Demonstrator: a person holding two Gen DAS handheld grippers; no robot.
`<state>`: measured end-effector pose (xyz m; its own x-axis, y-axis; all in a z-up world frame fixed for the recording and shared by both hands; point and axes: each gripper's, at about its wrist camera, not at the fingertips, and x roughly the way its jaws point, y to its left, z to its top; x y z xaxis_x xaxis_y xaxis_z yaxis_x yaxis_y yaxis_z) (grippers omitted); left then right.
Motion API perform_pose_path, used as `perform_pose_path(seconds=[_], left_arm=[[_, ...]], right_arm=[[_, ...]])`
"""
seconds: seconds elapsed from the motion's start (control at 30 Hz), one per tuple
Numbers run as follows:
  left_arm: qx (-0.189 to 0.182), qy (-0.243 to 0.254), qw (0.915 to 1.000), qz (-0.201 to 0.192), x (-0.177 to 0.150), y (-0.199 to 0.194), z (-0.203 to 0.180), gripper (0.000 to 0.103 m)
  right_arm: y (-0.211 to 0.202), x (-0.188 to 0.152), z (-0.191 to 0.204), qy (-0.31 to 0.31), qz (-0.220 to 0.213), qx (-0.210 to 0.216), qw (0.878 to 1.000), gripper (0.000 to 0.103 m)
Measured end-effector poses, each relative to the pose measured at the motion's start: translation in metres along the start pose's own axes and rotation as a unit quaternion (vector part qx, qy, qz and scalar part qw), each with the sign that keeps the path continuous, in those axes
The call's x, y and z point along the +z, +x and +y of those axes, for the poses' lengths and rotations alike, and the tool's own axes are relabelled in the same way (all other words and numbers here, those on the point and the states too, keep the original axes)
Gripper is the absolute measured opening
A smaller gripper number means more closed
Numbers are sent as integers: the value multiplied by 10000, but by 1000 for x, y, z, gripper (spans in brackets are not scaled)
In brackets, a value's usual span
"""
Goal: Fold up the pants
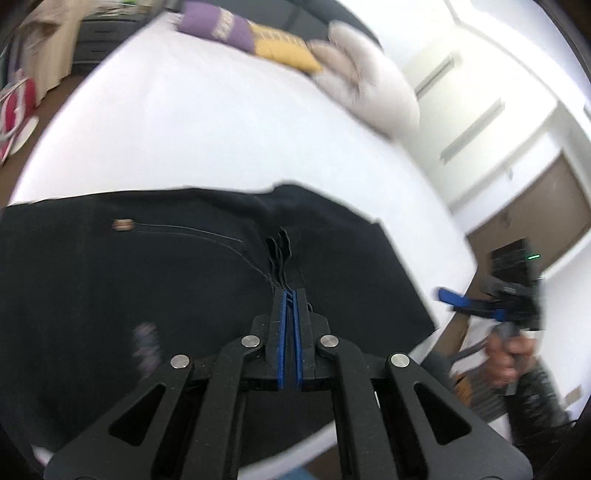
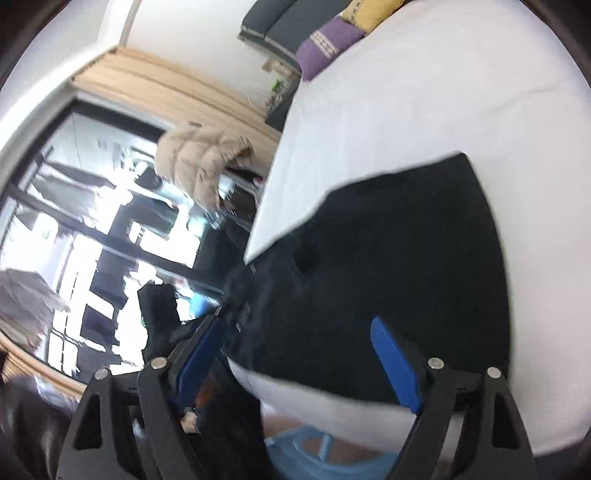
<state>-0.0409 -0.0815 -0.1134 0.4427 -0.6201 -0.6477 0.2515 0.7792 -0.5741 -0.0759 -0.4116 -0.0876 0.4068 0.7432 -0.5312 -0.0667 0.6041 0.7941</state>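
Dark navy pants (image 1: 147, 277) lie spread over the near part of a white bed (image 1: 203, 129), a metal button (image 1: 123, 224) showing at the left. My left gripper (image 1: 289, 291) is shut, with a bunched ridge of the pants' cloth pinched at its tips. In the right wrist view the pants (image 2: 388, 258) hang partly over the bed's near left edge. My right gripper (image 2: 299, 325) hovers above them, its blue pads wide apart and nothing pressed between them. From the left wrist view the right gripper (image 1: 454, 299) sits off the bed's right edge, held by a hand (image 1: 506, 354).
Purple (image 1: 218, 26) and yellow (image 1: 280, 48) cushions and a white pillow (image 1: 369, 85) lie at the bed's far end. A beige jacket (image 2: 199, 162) hangs by a large window (image 2: 92, 229). A light blue plastic object (image 2: 314, 454) stands on the floor below the bed edge.
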Motion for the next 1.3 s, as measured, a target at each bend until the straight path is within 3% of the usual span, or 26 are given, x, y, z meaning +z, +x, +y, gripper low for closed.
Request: perform_pose_path(seconds=[0.03, 0.1, 0.13, 0.17, 0.2, 0.33, 0.47, 0.67, 0.83, 0.93, 1.07, 1.2, 1.3], left_arm=[[-89, -219, 9996, -157, -4, -20, 8, 10], [-121, -530, 9975, -461, -12, -50, 21, 42], [-104, -652, 9959, -620, -16, -61, 26, 85], [-83, -832, 9926, -878, -23, -77, 35, 103], [-98, -1027, 9885, -1105, -31, -92, 44, 103], [-33, -1801, 9761, -1217, -55, -121, 79, 103], [-147, -2458, 9606, -1291, -77, -135, 105, 103], [-318, -3506, 9232, -1540, -108, -143, 143, 103], [-531, -4296, 8906, -1396, -129, -121, 176, 103], [-533, -4324, 8878, -1485, -131, -118, 184, 103], [-594, -4488, 8771, -1605, -130, -112, 190, 102], [-630, -4555, 8745, -1541, -121, -99, 192, 98], [-608, -4624, 8726, -1454, -110, -85, 192, 71]], right_arm=[[10, 8, -2, 103, -77, 83, 9999, 89], [26, 15, -6, 251, -184, 51, 9995, 96], [36, 18, -8, 331, -199, 15, 9993, 96], [48, 21, -10, 409, -170, -16, 9990, 96], [59, 23, -13, 477, -138, -60, 9987, 96], [88, 23, -14, 482, 4, -122, 9988, 94], [101, 22, -16, 494, 71, -19, 9988, 78], [108, 24, -9, 347, 249, 27, 9991, 69], [114, 26, -1, 209, 388, 60, 9990, 61], [116, 26, 6, 106, 446, 150, 9988, 60], [125, 24, 12, 35, 602, 236, 9979, 56], [139, 20, 21, -83, 834, 265, 9961, 55], [148, 19, 26, -139, 944, 313, 9949, 54]])
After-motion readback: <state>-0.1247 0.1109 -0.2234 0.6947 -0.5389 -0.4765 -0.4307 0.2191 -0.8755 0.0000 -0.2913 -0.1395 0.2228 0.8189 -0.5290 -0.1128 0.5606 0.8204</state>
